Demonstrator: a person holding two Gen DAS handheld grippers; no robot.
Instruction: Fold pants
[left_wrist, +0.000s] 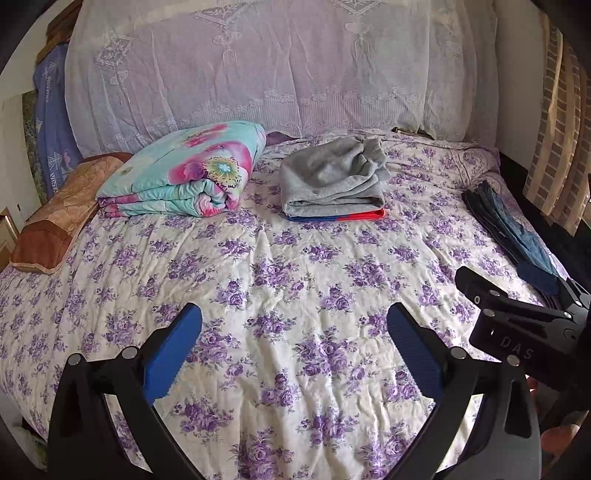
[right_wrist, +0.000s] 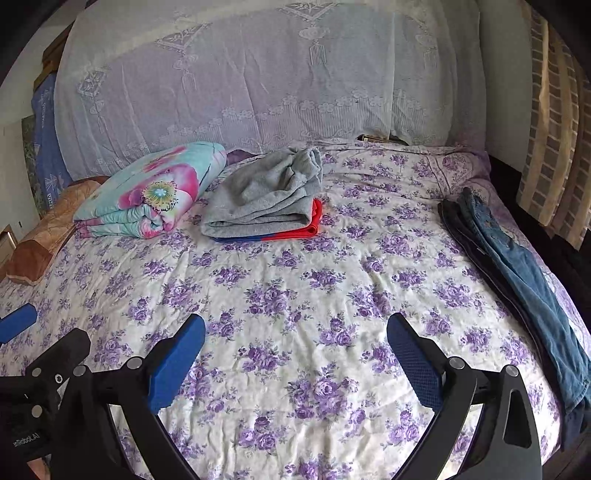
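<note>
the blue jeans (right_wrist: 524, 280) lie stretched out lengthwise along the right edge of the bed, resting on top of a darker pair of pants (right_wrist: 476, 254) whose edge shows beside them on the left. toward the head of the bed sits a folded grey garment (right_wrist: 266, 199) stacked on a folded red and blue one (right_wrist: 295, 232), and just left of that stack is a folded floral quilt (right_wrist: 147, 195) with a brown pillow (left_wrist: 59, 218) beyond it. the purple-flowered bedsheet (right_wrist: 295, 295) covers the mattress, and a lace cover (right_wrist: 258, 74) drapes the headboard. the right gripper (right_wrist: 295, 363) hovers over the sheet with its blue-padded fingers spread wide, holding nothing. the left gripper (left_wrist: 293, 354) is likewise spread and empty, above the sheet's near middle.
</note>
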